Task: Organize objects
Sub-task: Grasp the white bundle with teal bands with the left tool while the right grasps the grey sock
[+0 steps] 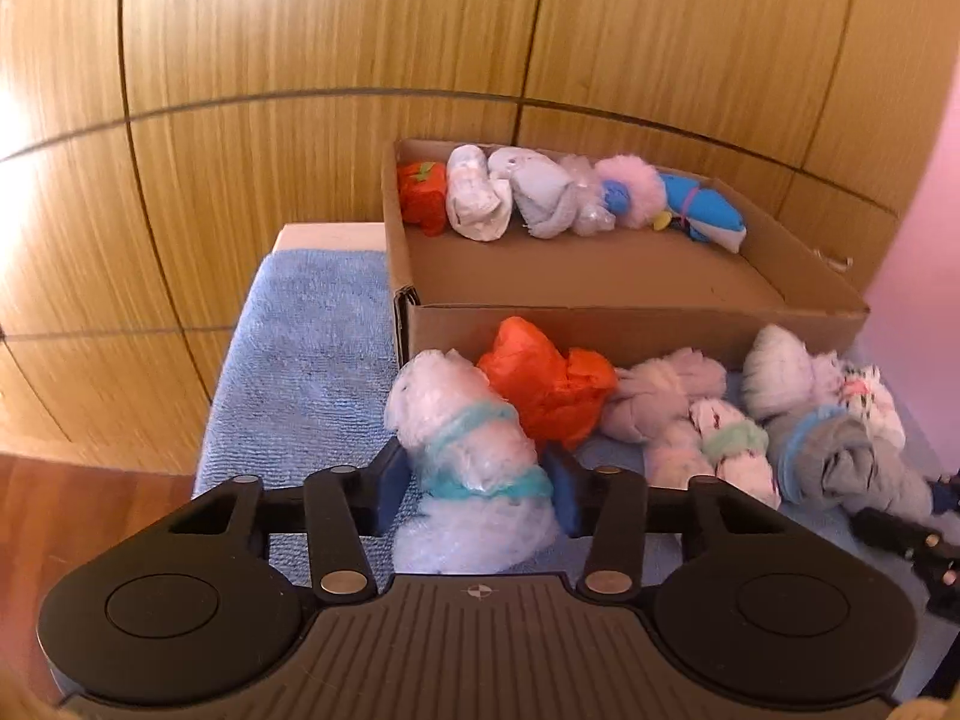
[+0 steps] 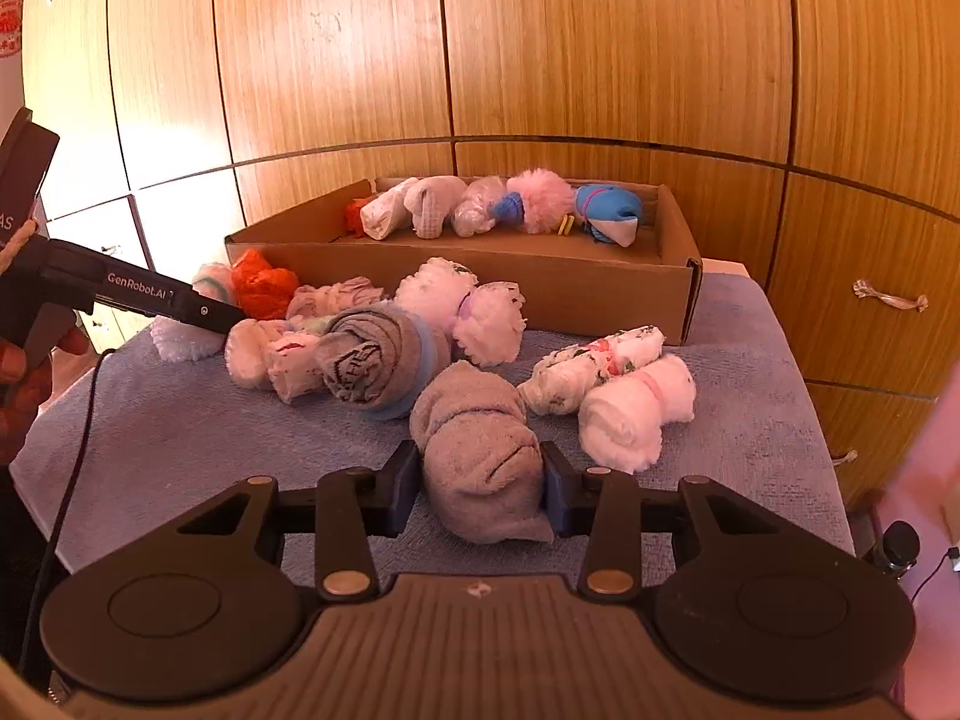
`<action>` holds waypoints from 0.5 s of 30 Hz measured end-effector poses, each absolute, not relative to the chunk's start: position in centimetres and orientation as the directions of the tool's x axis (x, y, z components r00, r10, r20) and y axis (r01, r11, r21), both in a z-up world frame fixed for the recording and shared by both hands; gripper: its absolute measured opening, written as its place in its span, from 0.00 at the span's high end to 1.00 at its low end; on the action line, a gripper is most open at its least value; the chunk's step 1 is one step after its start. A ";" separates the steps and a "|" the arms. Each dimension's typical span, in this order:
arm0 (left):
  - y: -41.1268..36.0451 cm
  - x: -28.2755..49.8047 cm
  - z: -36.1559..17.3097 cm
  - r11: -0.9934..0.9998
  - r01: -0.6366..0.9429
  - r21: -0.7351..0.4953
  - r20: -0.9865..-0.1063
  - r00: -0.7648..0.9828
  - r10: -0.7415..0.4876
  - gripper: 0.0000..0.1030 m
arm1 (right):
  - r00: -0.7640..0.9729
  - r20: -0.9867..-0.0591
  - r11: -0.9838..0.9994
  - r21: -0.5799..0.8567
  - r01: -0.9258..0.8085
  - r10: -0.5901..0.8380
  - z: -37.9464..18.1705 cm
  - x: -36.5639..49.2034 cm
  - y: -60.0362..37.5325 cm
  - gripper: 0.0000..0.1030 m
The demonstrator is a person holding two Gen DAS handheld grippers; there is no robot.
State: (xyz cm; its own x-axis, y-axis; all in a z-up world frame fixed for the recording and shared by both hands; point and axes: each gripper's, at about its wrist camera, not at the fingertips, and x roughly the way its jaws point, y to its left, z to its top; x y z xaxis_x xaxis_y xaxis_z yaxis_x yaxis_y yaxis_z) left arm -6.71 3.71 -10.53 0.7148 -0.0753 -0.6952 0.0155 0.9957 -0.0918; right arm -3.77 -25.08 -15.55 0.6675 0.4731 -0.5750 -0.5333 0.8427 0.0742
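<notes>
Two rolls are gripped on the bench towel: left tool (image 1: 474,489) clasps the white roll (image 1: 468,456), right tool (image 2: 480,489) the grey roll (image 2: 480,450); next, lift both into the box (image 2: 678,291).

- Between our right gripper's (image 2: 480,483) fingers lies a rolled sock (image 2: 480,456), on the towel (image 2: 180,432).
- Ahead of it sits a cluster of sock bundles (image 2: 372,354); two more rolls (image 2: 606,390) lie ahead to the right.
- Behind them all stands the box (image 2: 600,294), with a row of bundles (image 2: 498,210) along its far wall.
- Between our left gripper's (image 1: 480,495) fingers lies another bundle (image 1: 474,462), just before the box's near wall.
</notes>
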 end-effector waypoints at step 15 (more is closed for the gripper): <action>4.0 -8.9 -6.1 0.993 0.058 -0.099 -0.676 0.729 -0.110 0.52 | 0.695 -0.519 0.850 0.130 -0.511 0.497 -11.4 -4.8 -27.3 0.63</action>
